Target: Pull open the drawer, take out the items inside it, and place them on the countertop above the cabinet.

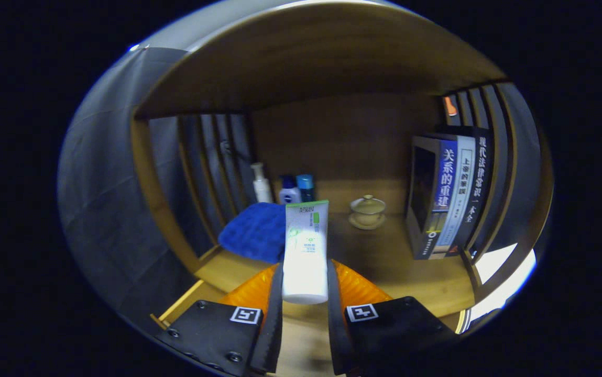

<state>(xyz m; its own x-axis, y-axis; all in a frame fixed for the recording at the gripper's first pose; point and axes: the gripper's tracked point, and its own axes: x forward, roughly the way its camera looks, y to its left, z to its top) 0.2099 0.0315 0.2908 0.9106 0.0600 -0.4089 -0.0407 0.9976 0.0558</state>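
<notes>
In the gripper view, the jaws of the gripper (305, 285) are closed narrowly on a white plastic tube with green print (305, 250), one finger pressed against each side, and the tube is held upright, cap end down, above the wooden countertop (411, 272). Just behind the tube a blue textured cloth (255, 232) is seen. Farther back stand a white pump bottle (261, 183) and two blue-capped bottles (297, 189); a lidded ceramic cup on a saucer (367, 211) and a dark holder of upright books (445, 195) are set to the right.
</notes>
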